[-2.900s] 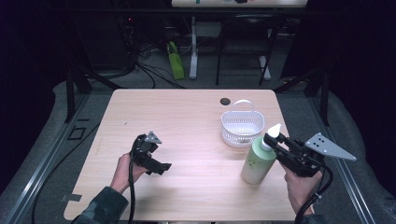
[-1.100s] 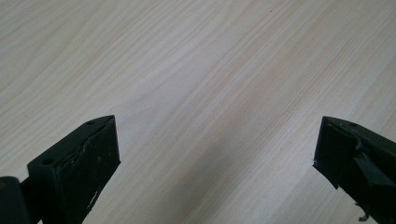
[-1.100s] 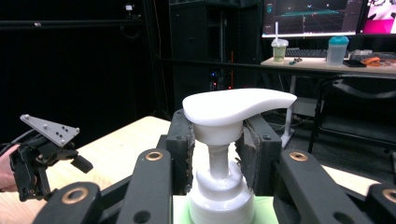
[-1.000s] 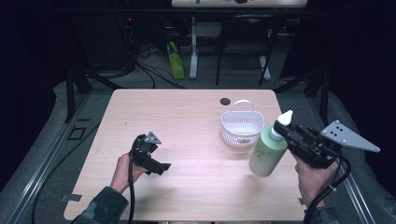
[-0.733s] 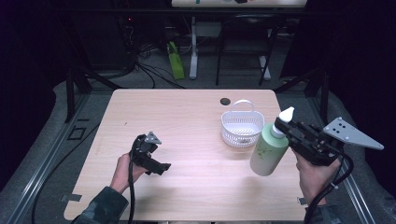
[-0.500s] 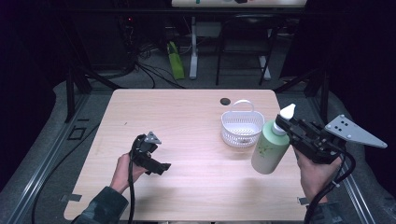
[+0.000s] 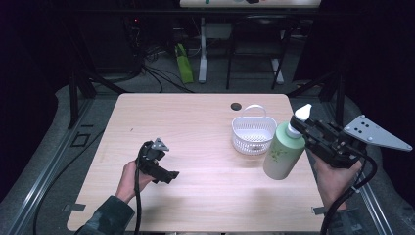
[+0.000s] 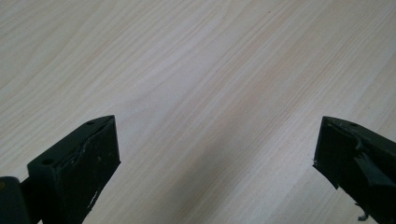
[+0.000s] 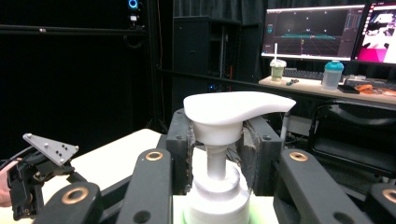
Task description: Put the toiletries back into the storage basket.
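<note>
Got my right claw [image 7: 304,128] clamped on the white pump neck of the green plastic soap bottle [image 7: 281,152], just right of the white mesh basket [image 7: 253,134]. Not in yet. Left claw [image 7: 163,173] spread apart over the near-left tabletop [image 7: 195,117].

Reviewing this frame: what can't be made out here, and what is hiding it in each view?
- Whether the green bottle rests on the table or is lifted: the high view's angle leaves it unclear.
- Bottle body in the right gripper view: cut off at the bottom edge below the white pump.
- Contents of the white basket: too small in the high view.
- Left gripper jaw gap in the high view: too small.
</note>
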`<move>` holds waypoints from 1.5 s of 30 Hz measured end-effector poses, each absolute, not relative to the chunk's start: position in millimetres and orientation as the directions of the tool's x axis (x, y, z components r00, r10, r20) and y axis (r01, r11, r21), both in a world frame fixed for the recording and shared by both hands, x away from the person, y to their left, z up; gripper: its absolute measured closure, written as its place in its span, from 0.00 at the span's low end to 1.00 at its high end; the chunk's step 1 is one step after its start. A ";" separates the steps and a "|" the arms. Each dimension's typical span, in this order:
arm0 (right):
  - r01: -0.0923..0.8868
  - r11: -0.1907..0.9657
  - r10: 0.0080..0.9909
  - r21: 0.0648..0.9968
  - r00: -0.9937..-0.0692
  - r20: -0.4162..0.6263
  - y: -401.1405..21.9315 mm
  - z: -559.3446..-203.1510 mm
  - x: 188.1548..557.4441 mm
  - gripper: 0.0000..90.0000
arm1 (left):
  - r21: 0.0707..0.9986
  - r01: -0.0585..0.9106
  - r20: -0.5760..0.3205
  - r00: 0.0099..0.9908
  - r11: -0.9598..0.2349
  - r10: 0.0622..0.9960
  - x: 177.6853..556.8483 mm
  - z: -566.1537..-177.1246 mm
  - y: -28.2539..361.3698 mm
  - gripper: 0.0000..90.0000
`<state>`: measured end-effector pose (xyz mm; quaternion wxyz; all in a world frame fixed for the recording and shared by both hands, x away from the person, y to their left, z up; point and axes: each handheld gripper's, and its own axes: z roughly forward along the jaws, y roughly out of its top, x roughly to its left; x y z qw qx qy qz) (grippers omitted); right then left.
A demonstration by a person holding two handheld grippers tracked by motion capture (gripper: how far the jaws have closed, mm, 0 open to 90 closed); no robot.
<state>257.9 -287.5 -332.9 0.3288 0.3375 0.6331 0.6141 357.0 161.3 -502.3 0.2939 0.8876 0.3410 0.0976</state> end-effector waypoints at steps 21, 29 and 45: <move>0.008 0.032 0.841 0.999 -0.541 -0.023 -285.2 -310.0 263.3 0.75 | 0.580 0.556 -0.028 0.744 -0.596 0.667 357.8 -502.8 162.5 0.00; 0.008 0.034 0.844 0.999 -0.536 -0.024 -285.5 -303.0 267.0 0.75 | 0.578 0.557 -0.029 0.744 -0.596 0.668 358.2 -503.1 162.7 0.00; 0.001 0.038 0.855 0.999 -0.518 -0.032 -281.6 -288.1 277.3 0.75 | 0.578 0.560 -0.031 0.742 -0.593 0.670 358.3 -503.6 161.5 0.00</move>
